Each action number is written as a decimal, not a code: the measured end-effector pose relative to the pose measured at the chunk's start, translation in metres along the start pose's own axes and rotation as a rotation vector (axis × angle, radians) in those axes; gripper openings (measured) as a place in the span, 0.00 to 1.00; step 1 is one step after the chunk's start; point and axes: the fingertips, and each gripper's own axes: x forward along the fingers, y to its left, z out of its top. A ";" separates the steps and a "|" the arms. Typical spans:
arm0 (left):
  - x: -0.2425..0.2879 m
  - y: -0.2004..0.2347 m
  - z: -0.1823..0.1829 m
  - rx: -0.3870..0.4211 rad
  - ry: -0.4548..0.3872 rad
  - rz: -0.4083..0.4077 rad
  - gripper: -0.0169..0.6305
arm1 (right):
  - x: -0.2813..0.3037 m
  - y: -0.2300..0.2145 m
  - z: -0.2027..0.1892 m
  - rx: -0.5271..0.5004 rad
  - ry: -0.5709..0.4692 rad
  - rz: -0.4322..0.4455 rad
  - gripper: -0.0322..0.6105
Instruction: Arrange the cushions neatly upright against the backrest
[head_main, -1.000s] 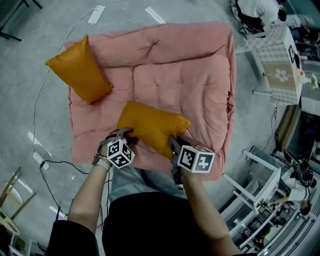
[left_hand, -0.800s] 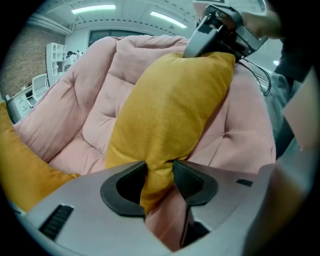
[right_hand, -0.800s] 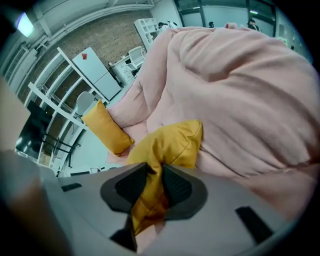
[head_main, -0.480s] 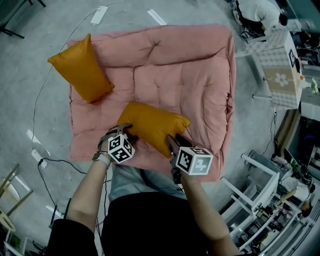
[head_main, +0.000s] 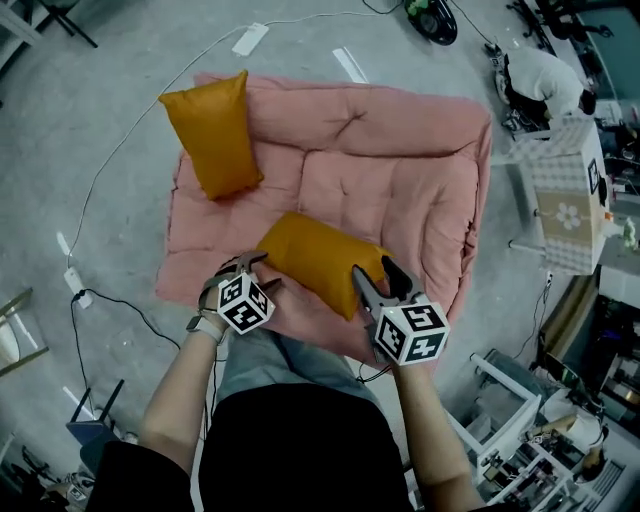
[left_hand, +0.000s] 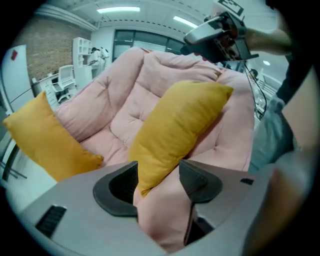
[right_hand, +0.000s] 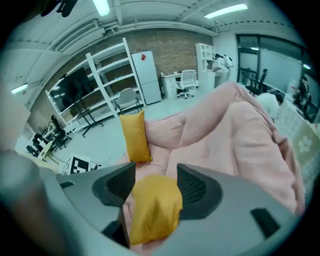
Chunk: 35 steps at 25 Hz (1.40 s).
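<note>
A pink floor sofa (head_main: 400, 170) holds two orange cushions. One cushion (head_main: 215, 135) stands at the sofa's far left end against the backrest. The other cushion (head_main: 320, 262) lies tilted on the seat's front edge, between my grippers. My left gripper (head_main: 258, 272) is at its left corner; the jaws are opening, with the corner (left_hand: 150, 170) and a fold of pink fabric loose between them. My right gripper (head_main: 375, 272) is at the cushion's right end (right_hand: 152, 210); its jaws are opening too, and the end sits between them with a gap at the left pad.
Grey floor surrounds the sofa. A white power strip (head_main: 250, 38) and its cable lie behind it, and another cable (head_main: 100, 300) lies at the left. A small patterned table (head_main: 565, 200) and white frames (head_main: 520, 400) stand to the right. My knees touch the sofa's front.
Both grippers' jaws have spread wider around the near cushion's ends. The right gripper has shifted a little to the right. The cushion rests on the seat front.
</note>
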 end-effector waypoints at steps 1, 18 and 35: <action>-0.011 0.008 0.001 -0.045 -0.020 0.032 0.43 | 0.006 0.006 0.017 -0.054 -0.017 0.028 0.45; -0.158 0.082 -0.066 -0.616 -0.248 0.392 0.43 | 0.189 0.166 0.192 -0.875 -0.051 0.295 0.60; -0.169 0.083 -0.118 -0.843 -0.307 0.504 0.43 | 0.358 0.196 0.204 -1.128 0.162 0.312 0.68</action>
